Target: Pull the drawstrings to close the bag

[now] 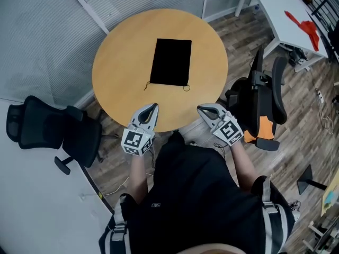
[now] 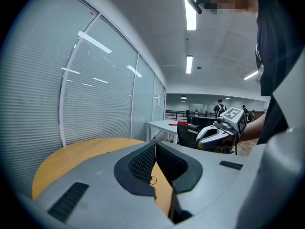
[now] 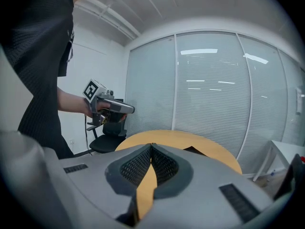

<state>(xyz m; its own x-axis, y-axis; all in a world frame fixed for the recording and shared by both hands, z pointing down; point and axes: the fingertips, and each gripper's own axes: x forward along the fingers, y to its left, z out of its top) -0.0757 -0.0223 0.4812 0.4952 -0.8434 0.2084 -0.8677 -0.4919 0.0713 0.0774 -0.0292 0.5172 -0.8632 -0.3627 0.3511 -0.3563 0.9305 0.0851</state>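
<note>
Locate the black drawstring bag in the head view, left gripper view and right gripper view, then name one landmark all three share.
Head view: the black bag lies flat in the middle of the round table.
Left gripper view: the bag itself is hidden behind the jaws; only a drawstring loop shows between them.
Right gripper view: a corner of the bag peeks above the jaws, right of centre.
Shared landmark: the round table.
</note>
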